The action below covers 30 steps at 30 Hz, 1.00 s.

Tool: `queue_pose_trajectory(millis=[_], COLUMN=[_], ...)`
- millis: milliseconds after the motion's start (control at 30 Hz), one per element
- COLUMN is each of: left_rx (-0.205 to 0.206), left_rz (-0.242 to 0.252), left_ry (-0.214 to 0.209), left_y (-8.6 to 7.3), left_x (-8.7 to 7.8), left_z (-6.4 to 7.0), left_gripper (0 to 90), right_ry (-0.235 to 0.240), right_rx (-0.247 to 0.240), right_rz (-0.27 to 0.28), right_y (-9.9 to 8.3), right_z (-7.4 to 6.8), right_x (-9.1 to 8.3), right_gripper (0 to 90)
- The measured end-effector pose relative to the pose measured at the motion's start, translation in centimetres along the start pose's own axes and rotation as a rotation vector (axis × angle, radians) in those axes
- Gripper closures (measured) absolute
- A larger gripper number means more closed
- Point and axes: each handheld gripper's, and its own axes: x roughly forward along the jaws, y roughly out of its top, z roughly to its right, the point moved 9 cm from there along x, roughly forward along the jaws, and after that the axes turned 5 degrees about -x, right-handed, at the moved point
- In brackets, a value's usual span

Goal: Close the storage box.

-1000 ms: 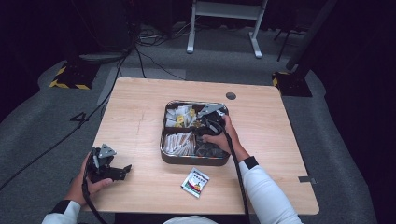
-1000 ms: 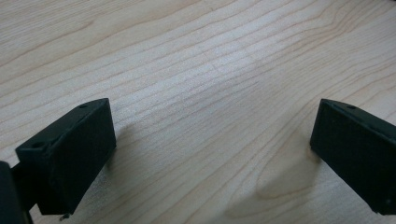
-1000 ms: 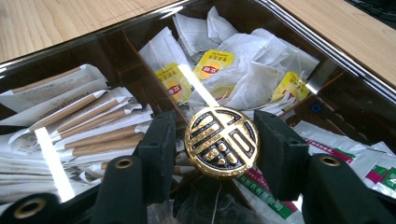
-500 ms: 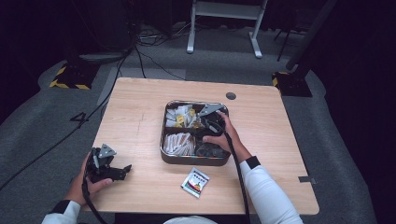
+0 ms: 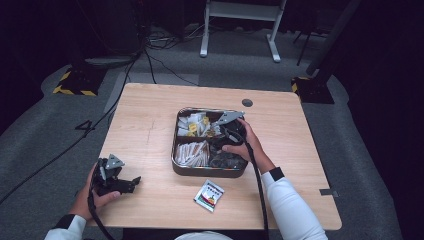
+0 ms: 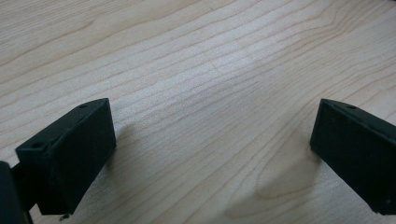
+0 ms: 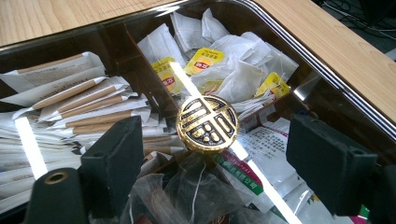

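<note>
A dark metal tray point(image 5: 207, 172) with four compartments stands at the table's middle, a round gold knob point(image 7: 208, 123) at its centre. My right gripper point(image 5: 226, 131) hovers open over the tray. In the right gripper view its jaws point(image 7: 217, 149) stand wide, one on either side of the knob and short of it. White tea bags with yellow tags point(image 7: 224, 70) fill the far compartment. Paper stick packets point(image 7: 79, 102) lie at the left, and clear mesh bags point(image 7: 187, 186) lie near. My left gripper point(image 5: 134, 182) rests open on bare wood point(image 6: 212, 130) at the front left.
A small white sachet with a red and green print point(image 5: 209, 195) lies on the table just in front of the tray. A round cable hole point(image 5: 247, 103) sits near the far edge. Bare wood spreads left of the tray.
The right gripper has shifted very slightly over the tray. The left gripper has stayed where it was.
</note>
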Motion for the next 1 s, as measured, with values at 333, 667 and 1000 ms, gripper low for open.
queue_pose_trajectory(millis=[333,667,1000], left_rx=[0.000,-0.001,0.000], left_rz=[0.000,0.000,0.000], left_ry=[0.000,0.000,0.000], left_y=[0.0,0.0,0.0], left_x=[0.0,0.0,0.0], left_z=[0.0,0.0,0.0], left_gripper=[0.4,0.4,0.4], right_ry=[0.002,-0.020,-0.037], right_rx=[-0.009,0.003,-0.001], right_rz=[-0.003,-0.013,0.003], right_y=[-0.1,-0.7,-1.4], right_z=[-0.1,0.6,1.0], right_x=[-0.9,-2.3,-3.9], right_gripper=[19.5,20.6,20.7])
